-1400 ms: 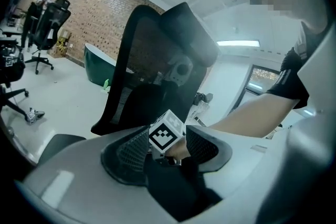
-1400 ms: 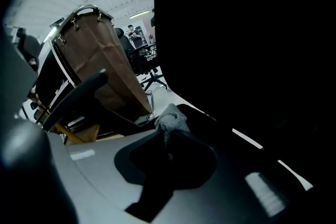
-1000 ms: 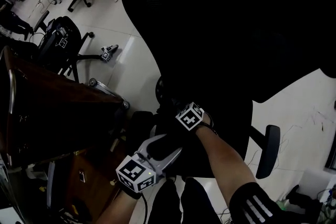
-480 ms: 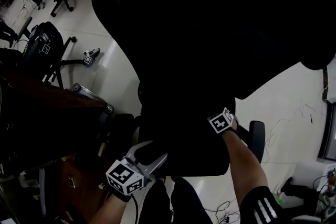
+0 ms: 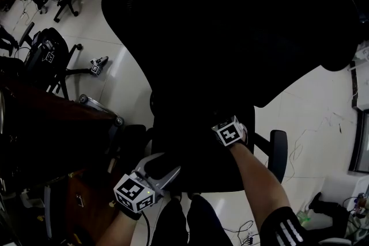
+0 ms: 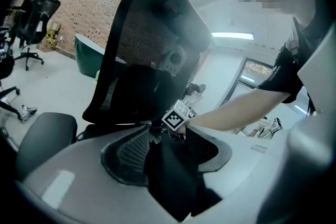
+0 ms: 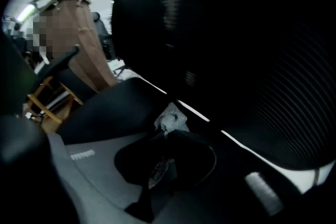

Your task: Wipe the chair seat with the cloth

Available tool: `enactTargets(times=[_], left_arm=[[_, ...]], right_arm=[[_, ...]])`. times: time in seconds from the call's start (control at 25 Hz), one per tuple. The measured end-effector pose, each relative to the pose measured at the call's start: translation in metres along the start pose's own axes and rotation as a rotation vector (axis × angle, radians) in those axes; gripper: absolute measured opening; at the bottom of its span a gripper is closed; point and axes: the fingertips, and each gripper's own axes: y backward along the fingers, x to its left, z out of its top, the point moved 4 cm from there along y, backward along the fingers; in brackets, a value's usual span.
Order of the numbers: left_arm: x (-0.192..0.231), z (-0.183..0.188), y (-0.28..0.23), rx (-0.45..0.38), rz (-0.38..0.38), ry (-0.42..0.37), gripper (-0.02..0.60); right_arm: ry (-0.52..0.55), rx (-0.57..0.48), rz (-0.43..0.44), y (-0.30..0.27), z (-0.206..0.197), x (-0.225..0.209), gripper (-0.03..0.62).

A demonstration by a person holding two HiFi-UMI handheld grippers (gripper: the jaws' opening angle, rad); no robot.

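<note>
Currently the cloth [image 7: 171, 118] is clamped, bunched, in the right tool [image 7: 169, 132], low over the chair seat [image 5: 196, 161] and facing the backrest. The left tool [image 6: 168, 139] is held wide at the seat's front edge, with dark material between its jaws; firm contact cannot be confirmed.

Risk noted: only a small tuft is exposed, so bare jaws may be dragged across the seat or the cloth pulled free. The chair may swivel if unrestrained.

The cloth's long axis is judged to run along the jaws, with the tuft pointing toward the backrest.
</note>
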Motion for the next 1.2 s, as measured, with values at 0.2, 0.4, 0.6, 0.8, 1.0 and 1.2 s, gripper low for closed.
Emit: enactTargets(times=[0.2, 0.4, 0.6, 0.8, 1.0, 1.2], left_arm=[[0.016, 0.005, 0.020, -0.022, 0.048, -0.008, 0.241], [0.019, -0.003, 0.030, -0.021, 0.058, -0.005, 0.241], [0.019, -0.016, 0.033, -0.013, 0.060, 0.021, 0.241], [0.012, -0.022, 0.032, -0.007, 0.037, 0.021, 0.241], [-0.001, -0.017, 0.022, -0.005, 0.001, 0.013, 0.241], [-0.010, -0.013, 0.017, -0.011, -0.022, 0.000, 0.241]], right_arm=[[0.094, -0.069, 0.168, -0.027, 0.057, 0.110, 0.043], [0.177, -0.031, 0.242, -0.058, 0.055, 0.168, 0.043], [0.228, 0.050, 0.225, -0.073, 0.018, 0.159, 0.043], [0.239, 0.136, 0.133, -0.051, -0.037, 0.101, 0.041], [0.191, 0.234, -0.004, -0.010, -0.095, 0.019, 0.041], [0.177, 0.259, -0.071, 0.014, -0.114, -0.020, 0.041]])
